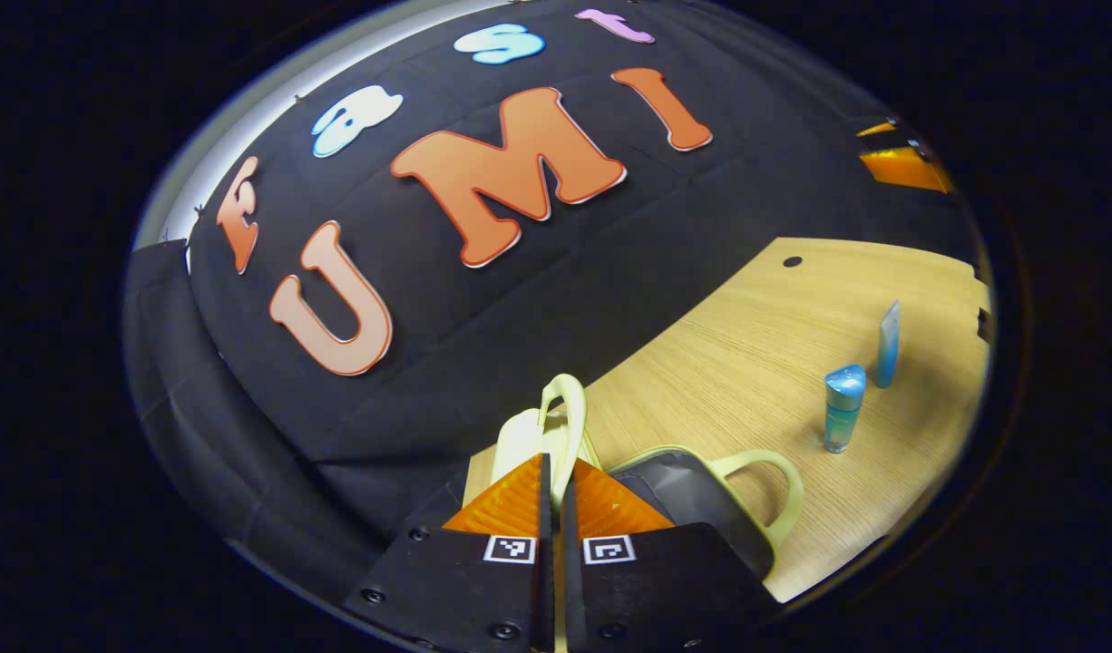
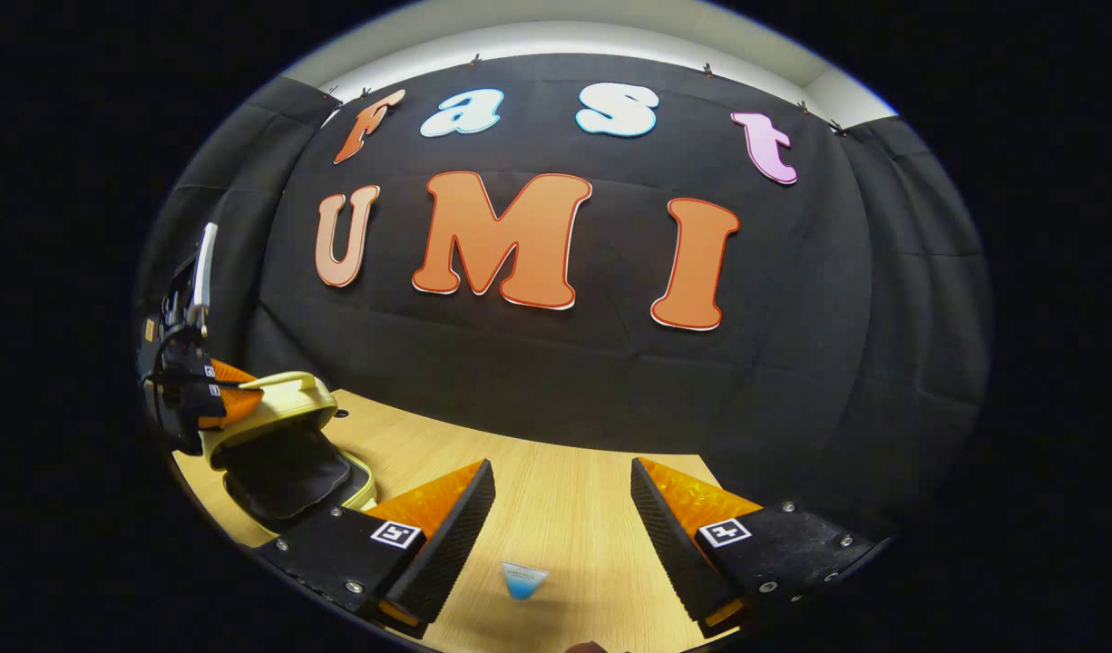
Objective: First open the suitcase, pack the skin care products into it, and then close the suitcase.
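My left tongs [image 1: 556, 494] pinch the suitcase lid [image 1: 563, 413] at 6 o'clock. My right tongs [image 2: 560, 508] gape wide over a blue tube [image 2: 524, 579] on the bench [image 2: 556, 490].

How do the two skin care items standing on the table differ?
In the left gripper view, the bottle is round-bodied with a domed cap on top, while the tube is flat and tapers to a thin upper edge. The bottle stands nearer the suitcase; the tube stands farther off, beyond it. Both are blue, upright on the table, apart and not yet packed.
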Demonstrator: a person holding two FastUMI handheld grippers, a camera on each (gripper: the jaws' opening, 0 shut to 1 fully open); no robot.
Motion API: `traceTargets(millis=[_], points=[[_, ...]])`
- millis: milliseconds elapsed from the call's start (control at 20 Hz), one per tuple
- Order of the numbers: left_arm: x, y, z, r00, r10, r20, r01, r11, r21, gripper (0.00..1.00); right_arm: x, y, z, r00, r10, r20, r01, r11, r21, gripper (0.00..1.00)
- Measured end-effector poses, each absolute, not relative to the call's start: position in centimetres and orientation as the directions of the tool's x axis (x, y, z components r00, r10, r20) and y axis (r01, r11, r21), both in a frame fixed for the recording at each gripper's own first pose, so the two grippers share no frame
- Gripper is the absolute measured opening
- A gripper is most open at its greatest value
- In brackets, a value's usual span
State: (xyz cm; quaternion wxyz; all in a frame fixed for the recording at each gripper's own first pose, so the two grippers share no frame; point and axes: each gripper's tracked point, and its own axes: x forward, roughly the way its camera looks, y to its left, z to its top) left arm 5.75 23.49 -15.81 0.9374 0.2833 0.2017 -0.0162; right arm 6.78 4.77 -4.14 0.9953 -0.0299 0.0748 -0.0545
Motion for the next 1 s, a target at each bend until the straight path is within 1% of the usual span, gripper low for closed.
traceTargets(millis=[200,350,500,650,850,1000], points=[[6.3,27.9,-14.1,0.928,0.118,-0.354,0.079,0.865,0.495,0.05,7.7,6.7,-4.0,0.985,-0.09,-0.148,0.08,0.994,-0.074,0.95],[6.6,32.1,-12.9,0.929,0.175,-0.325,0.006,0.874,0.487,0.05,8.2,8.4,-4.0,0.985,-0.076,-0.154,0.066,0.996,-0.066,0.95],[6.0,37.1,-12.8,0.92,0.224,-0.322,-0.056,0.887,0.458,0.05,8.6,9.8,-4.0,0.985,-0.071,-0.155,0.061,0.996,-0.065,0.95],[5.8,41.5,-13.2,0.908,0.261,-0.327,-0.105,0.899,0.425,0.05,8.8,11.0,-4.3,0.984,-0.073,-0.162,0.062,0.995,-0.073,0.95],[6.3,45.7,-14.3,0.901,0.252,-0.354,-0.117,0.926,0.36,0.05,9.1,11.9,-4.8,0.981,-0.083,-0.177,0.074,0.996,-0.059,0.95],[6.4,48.8,-15.4,0.881,0.279,-0.381,-0.138,0.924,0.356,0.05,9.2,12.4,-5.0,0.978,-0.103,-0.18,0.093,0.994,-0.061,0.95]])
